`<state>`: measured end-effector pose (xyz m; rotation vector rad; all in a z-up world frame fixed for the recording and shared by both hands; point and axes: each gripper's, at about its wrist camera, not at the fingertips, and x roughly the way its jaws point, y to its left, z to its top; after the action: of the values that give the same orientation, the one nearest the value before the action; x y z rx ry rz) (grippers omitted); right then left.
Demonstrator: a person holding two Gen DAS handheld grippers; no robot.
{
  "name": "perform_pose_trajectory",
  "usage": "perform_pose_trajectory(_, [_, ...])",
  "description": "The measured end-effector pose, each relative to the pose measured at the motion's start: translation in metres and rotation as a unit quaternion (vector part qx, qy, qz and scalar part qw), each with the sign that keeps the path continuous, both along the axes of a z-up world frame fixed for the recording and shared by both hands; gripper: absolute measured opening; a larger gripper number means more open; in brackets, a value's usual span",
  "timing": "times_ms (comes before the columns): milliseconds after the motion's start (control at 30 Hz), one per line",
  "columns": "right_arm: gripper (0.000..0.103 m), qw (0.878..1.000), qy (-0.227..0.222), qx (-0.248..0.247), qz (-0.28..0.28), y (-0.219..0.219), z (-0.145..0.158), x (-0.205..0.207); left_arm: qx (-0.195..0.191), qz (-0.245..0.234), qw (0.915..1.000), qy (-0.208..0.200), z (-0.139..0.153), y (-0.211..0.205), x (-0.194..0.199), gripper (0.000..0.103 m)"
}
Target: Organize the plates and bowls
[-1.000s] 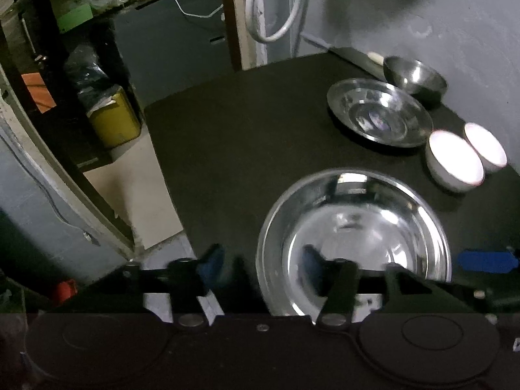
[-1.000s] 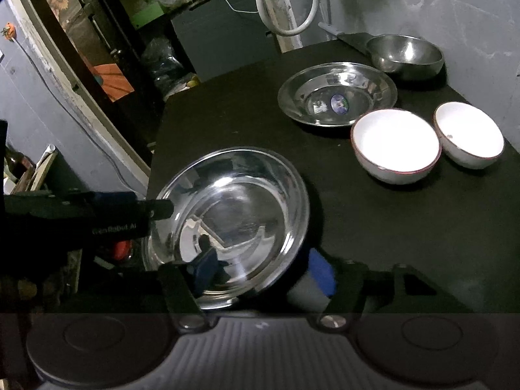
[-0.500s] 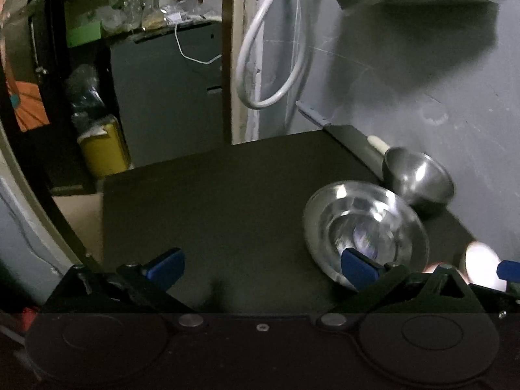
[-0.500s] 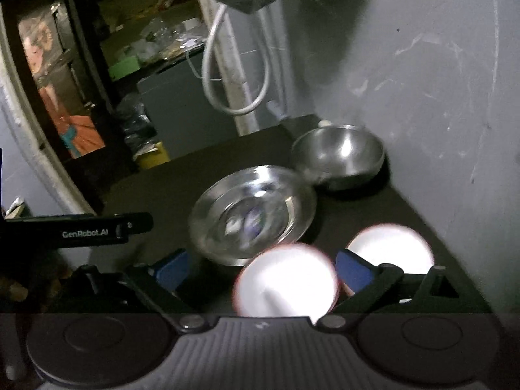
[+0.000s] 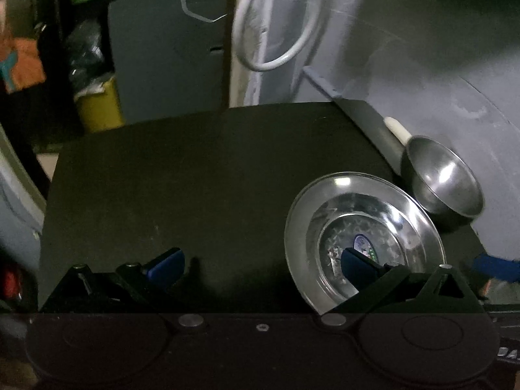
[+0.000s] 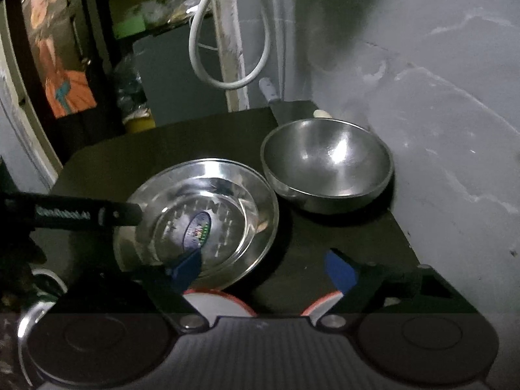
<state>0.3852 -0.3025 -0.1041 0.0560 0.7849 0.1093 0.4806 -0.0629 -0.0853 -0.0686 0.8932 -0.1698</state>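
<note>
A steel plate with a sticker [image 5: 364, 227] [image 6: 208, 214] lies on the black table [image 5: 195, 175] [image 6: 341, 247]. A steel bowl [image 5: 445, 182] [image 6: 328, 165] stands behind it by the wall. Two white bowls with red rims [image 6: 217, 302] [image 6: 325, 304] peek out just below my right gripper. My left gripper [image 5: 260, 266] is open and empty, its right finger over the plate's near part. My right gripper [image 6: 263, 268] is open and empty, above the near edge of the plate. The left gripper's arm [image 6: 71, 214] crosses the right wrist view at left.
A grey wall [image 6: 438, 113] runs along the table's right side. A white hose loop [image 5: 276, 32] hangs at the back. A grey cabinet [image 5: 169, 58] and a yellow bin [image 5: 100, 107] stand beyond the table's far edge. A metal rim [image 6: 29, 318] shows at lower left.
Both grippers opened wide, let go of the large steel plate and moved forward toward the far plate and steel bowl. The large plate dropped out of view.
</note>
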Motion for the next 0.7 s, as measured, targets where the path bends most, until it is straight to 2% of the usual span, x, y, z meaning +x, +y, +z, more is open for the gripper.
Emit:
perform_pose_trajectory(133, [0.078, 1.000, 0.004, 0.010, 0.008, -0.001, -0.005, 0.008, 0.001, 0.022, 0.9996, 0.016, -0.004, 0.002, 0.001, 0.087])
perform_pose_trajectory(200, [0.076, 1.000, 0.003, 0.015, 0.007, -0.002, -0.005, 0.011, 0.000, 0.024, 0.9996, 0.015, -0.003, 0.001, 0.000, 0.084])
perform_pose_trajectory(300, [0.068, 1.000, 0.004, 0.021, 0.004, -0.002, -0.007, 0.014, -0.001, 0.022, 0.9997, 0.014, -0.004, 0.000, -0.002, 0.075])
perform_pose_trajectory(367, [0.056, 1.000, 0.008, 0.027, 0.000, -0.003, -0.010, 0.016, -0.002, 0.017, 0.9997, 0.017, -0.005, -0.001, -0.003, 0.066])
perform_pose_trajectory(433, [0.048, 0.999, 0.012, 0.035, -0.005, -0.004, -0.012, 0.018, -0.008, 0.010, 0.9997, 0.020, -0.005, -0.003, -0.002, 0.047])
perform_pose_trajectory(600, [0.030, 0.999, 0.011, 0.050, -0.005, -0.002, -0.012, 0.019, -0.023, -0.007, 0.9996, 0.016, -0.003, -0.012, -0.002, 0.021])
perform_pose_trajectory(700, [0.029, 0.998, 0.011, 0.055, -0.008, 0.000, -0.012, 0.019, -0.012, -0.008, 0.9998, 0.012, -0.001, -0.014, -0.004, 0.021])
